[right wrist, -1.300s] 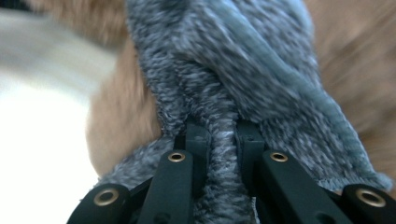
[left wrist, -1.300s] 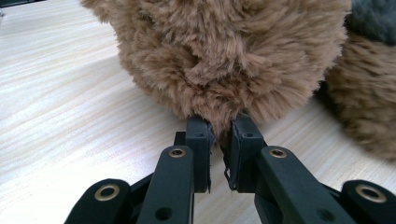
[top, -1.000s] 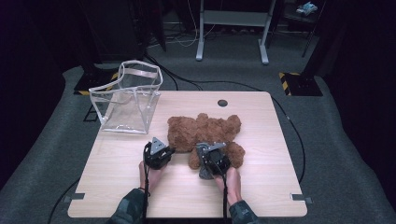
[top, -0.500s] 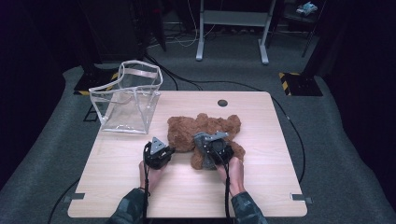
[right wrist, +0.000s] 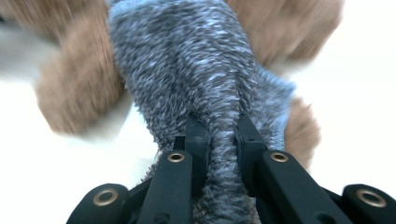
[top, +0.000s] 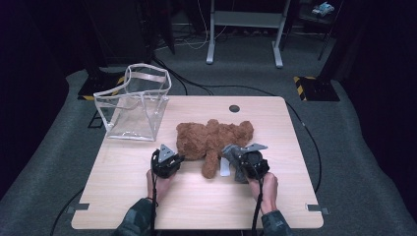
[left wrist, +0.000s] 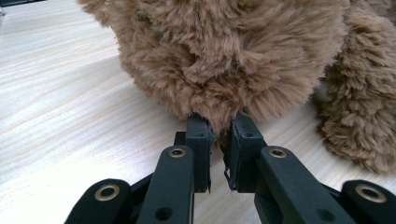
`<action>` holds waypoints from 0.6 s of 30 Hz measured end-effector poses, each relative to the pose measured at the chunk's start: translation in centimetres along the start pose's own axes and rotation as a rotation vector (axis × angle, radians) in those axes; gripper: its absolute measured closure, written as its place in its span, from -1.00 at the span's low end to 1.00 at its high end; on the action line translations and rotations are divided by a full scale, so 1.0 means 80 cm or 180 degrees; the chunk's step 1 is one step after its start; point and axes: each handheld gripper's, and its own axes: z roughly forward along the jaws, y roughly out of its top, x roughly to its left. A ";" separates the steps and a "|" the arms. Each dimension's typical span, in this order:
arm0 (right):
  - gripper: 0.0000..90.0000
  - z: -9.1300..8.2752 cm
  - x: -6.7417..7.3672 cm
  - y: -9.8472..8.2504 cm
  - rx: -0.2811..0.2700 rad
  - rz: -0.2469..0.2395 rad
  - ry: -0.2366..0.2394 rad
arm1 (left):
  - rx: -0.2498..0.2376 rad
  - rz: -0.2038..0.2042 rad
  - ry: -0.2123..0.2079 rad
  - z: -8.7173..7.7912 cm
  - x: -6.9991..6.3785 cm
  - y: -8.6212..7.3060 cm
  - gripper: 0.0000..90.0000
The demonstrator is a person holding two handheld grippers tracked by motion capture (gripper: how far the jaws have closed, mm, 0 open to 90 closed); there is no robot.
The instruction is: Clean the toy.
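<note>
Brown plush bear point(top: 212, 137) pinched by left tool point(left wrist: 219, 140); right tool point(right wrist: 223, 135) clamps its grey cloth point(right wrist: 196, 70).

A clear plastic tote bag point(top: 133, 109) stands open at the far left corner of the wooden surface point(top: 147, 196). A round dark grommet point(top: 234, 108) sits near its far edge, and cables point(top: 206, 88) trail over the grey carpet point(top: 354, 162) beyond.

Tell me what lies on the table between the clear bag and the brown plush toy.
Nothing: in the high view, bare wood of the table separates the clear bag from the brown plush toy.
</note>
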 end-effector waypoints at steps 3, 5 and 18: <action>0.77 -0.016 -0.004 0.024 -0.0194 -0.0070 -0.0107 | 0.0001 0.0003 0.0000 0.000 0.000 0.000 0.79; 0.77 -0.015 -0.010 0.040 -0.0222 -0.0056 -0.0249 | 0.0011 0.0007 -0.0001 0.000 0.000 0.000 0.79; 0.78 0.032 -0.064 0.008 0.0277 0.0055 -0.0634 | 0.0041 0.0042 -0.0008 0.001 0.000 0.001 0.79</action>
